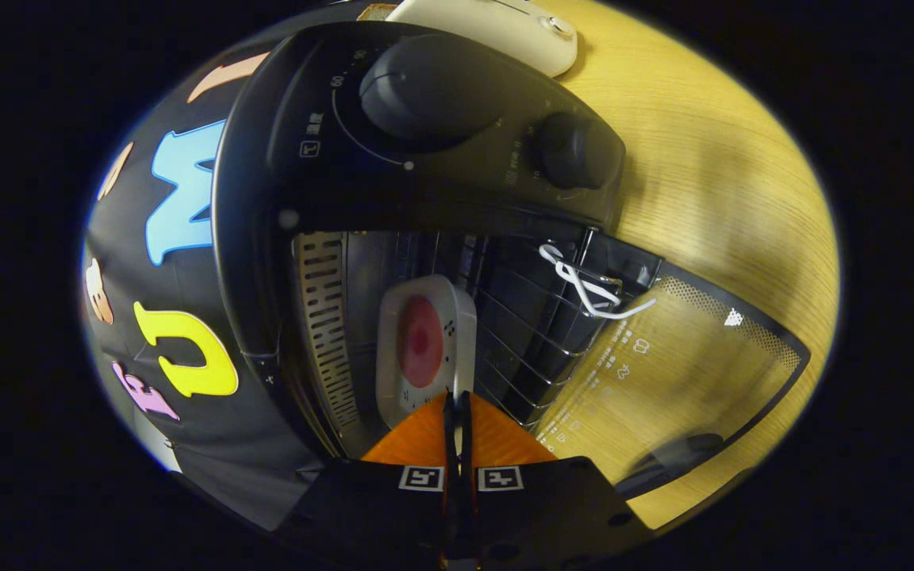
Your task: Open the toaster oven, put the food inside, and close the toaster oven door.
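Toaster oven appears rolled sideways in the gripper view, standing on a pale wood counter. Its black control panel carries a large knob and a smaller knob; the printing around both is too small to make out. The glass door is swung fully open and lies out over the counter, wood grain showing through the pane. Its dark handle reads only as a blur through the glass.

Inside the cavity, a white dish sits on the wire rack, holding a round reddish piece of food. What the food is cannot be told. The dish's near end is covered by the gripper. A slotted metal wall lines one side of the cavity; the back of the cavity is dark and hard to read.

A white cord is looped on the rack's front wire near the door hinge, its loose end trailing onto the glass.

The gripper's orange fingers are pressed together with just a thin dark seam between them, nothing held. Their tips sit at the near edge of the dish; contact with it cannot be judged.

Beyond the oven, a cream-coloured object lies on the counter, partly cut off and not identifiable.
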{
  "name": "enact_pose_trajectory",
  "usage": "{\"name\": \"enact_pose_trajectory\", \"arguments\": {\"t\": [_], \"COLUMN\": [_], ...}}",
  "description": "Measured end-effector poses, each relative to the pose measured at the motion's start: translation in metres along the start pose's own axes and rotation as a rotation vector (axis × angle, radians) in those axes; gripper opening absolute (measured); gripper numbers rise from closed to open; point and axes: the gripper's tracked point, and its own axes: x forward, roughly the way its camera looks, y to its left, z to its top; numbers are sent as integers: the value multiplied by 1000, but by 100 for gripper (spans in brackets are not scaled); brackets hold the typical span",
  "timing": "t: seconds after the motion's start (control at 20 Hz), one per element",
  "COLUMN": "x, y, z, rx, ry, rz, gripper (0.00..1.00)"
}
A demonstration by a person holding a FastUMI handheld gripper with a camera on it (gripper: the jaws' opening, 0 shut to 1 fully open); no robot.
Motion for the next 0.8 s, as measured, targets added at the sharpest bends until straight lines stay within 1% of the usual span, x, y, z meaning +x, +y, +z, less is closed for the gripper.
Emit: {"name": "enact_pose_trajectory", "arguments": {"t": [0.1,0.15,0.4,0.5,0.55,0.7,0.8], "x": [-1,0,-9,-15,-18,-35,-46], "y": [2,1,6,5,2,5,6], "z": [2,4,-3,-9,-12,-31,-44], "rx": [-17,-19,-47,-66,-84,-128,-159], "ry": [-13,-16,8,30,33,61,77], "rz": [5,3,29,27,12,26,35], "gripper": [3,5,10,19,23,27,41]}}
